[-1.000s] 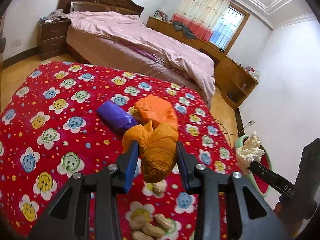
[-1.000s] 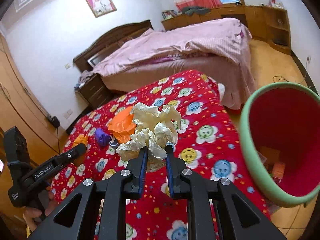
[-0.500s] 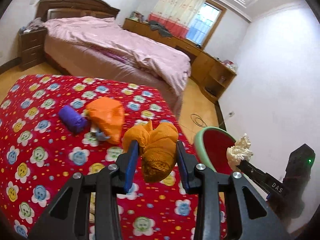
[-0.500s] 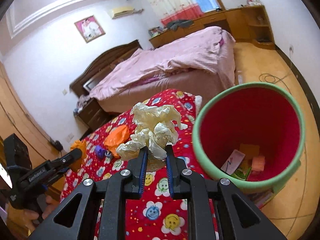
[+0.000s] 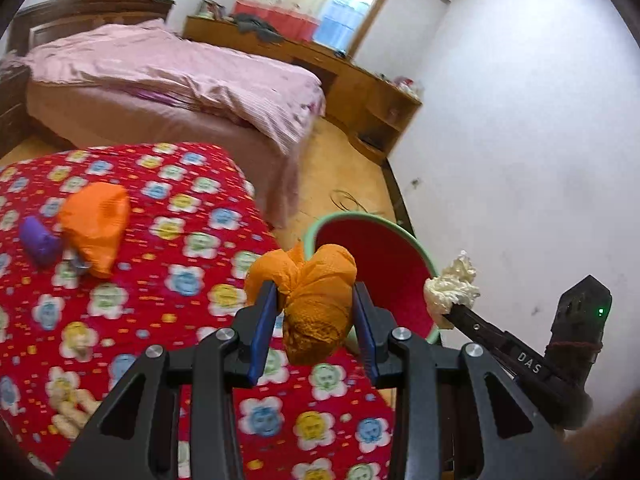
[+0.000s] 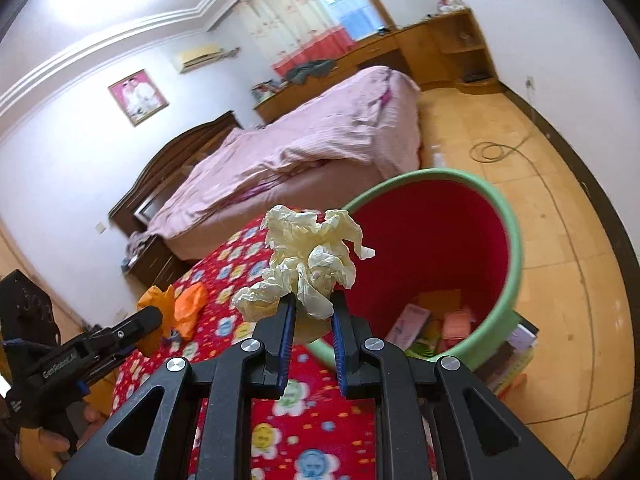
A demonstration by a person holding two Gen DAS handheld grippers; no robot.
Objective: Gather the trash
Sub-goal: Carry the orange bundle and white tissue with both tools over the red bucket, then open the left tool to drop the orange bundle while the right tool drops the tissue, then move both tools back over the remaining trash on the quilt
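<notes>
Both wads (image 5: 318, 300) nearer bin rim (image 6: 516, 248) now.

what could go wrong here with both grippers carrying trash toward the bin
1. The crumpled pale paper is pinched only at its lower edge by the right gripper; it looks to be above the green bin's near rim, so an early release may miss.
2. The orange wad in the left gripper is still over the red cloth edge, short of the bin.
</notes>
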